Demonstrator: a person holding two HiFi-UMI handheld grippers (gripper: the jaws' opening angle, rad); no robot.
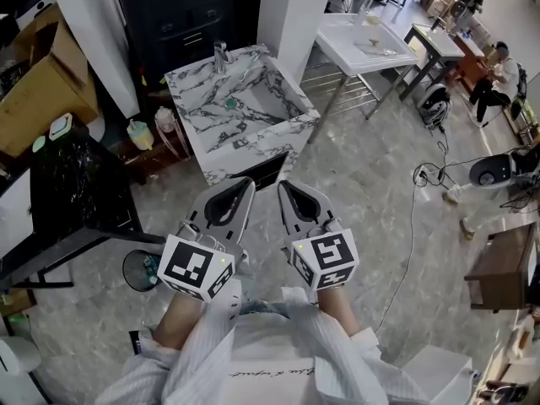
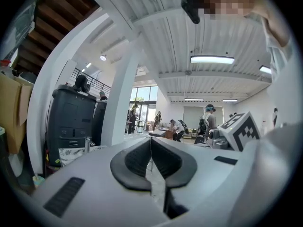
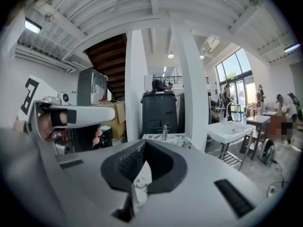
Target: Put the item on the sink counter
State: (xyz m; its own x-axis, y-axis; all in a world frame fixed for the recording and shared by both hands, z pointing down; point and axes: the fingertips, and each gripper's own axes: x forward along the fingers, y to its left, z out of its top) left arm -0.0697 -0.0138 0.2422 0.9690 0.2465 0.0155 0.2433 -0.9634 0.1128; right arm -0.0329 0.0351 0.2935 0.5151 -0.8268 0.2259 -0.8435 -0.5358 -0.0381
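Note:
The marble-patterned sink counter (image 1: 253, 137) with its chrome faucet (image 1: 221, 56) stands ahead of me on the floor. A small teal thing (image 1: 229, 102) lies in its basin. My left gripper (image 1: 245, 184) and right gripper (image 1: 283, 186) are held side by side, pointing at the counter's front and a short way from it. Both are shut with nothing between the jaws. In the left gripper view the left gripper (image 2: 151, 141) has its pads meeting at the tip. The right gripper (image 3: 143, 143) points at the counter (image 3: 173, 138) and faucet (image 3: 164, 131).
A black table (image 1: 76, 192) and a cardboard box (image 1: 38, 74) are at the left. Two bottles (image 1: 139, 133) sit on a low shelf beside the counter. A white basin on a metal stand (image 1: 364, 40) is at the right, a cable (image 1: 413, 218) crosses the floor, and a seated person (image 1: 498, 74) is far right.

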